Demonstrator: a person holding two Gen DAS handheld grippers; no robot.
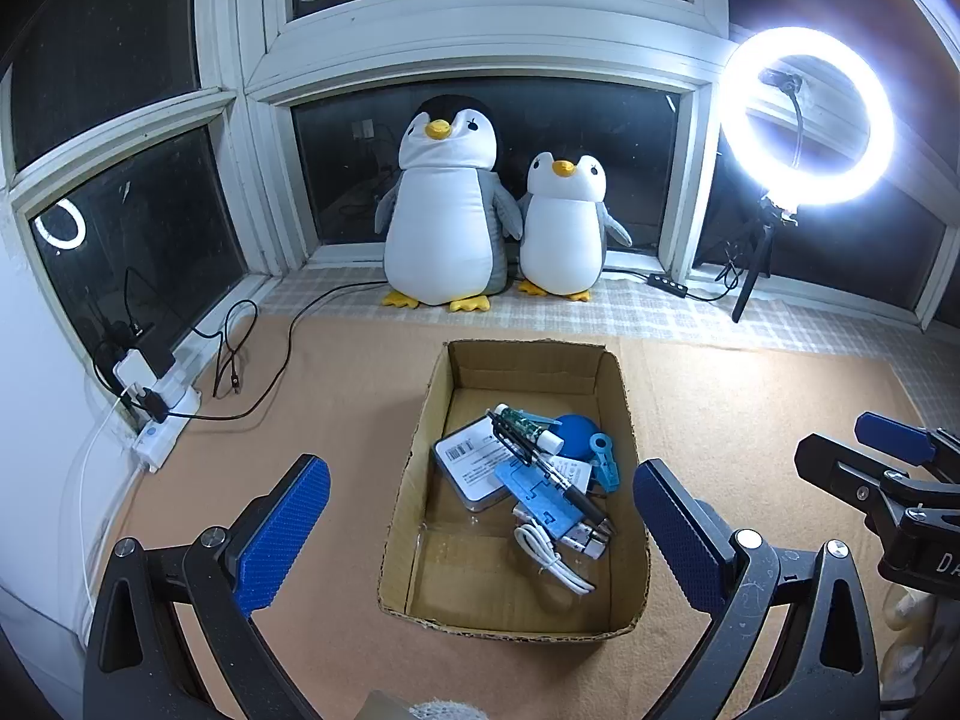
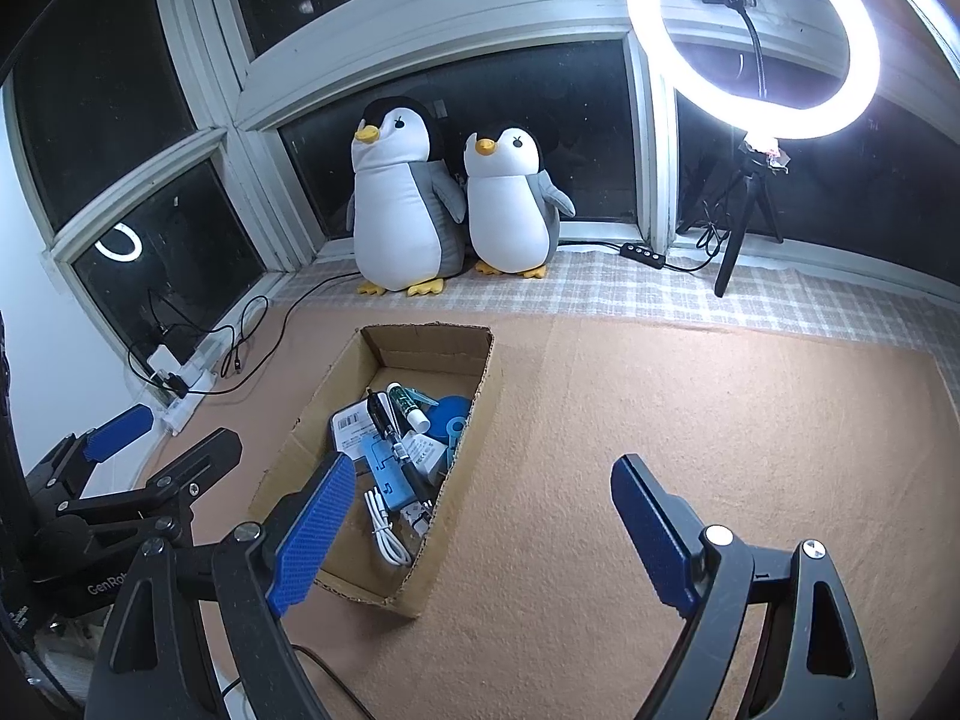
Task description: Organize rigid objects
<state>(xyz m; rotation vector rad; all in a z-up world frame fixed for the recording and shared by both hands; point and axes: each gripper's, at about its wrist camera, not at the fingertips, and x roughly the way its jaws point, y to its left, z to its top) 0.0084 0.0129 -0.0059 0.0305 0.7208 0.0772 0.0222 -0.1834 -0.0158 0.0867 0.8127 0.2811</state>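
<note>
Cardboard box of small items, seemingly ahead between left gripper's spread fingers

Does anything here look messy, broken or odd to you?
Mostly the cardboard box: its top edges are torn and ragged. The things inside lie in a loose heap, a black pen slanted across a flat white device, a white cable curled near the front. Nothing has spilled onto the mat.

Dark bay window in white frames, glowing ring light on tripod, tan mat, checked sill cloth
</note>
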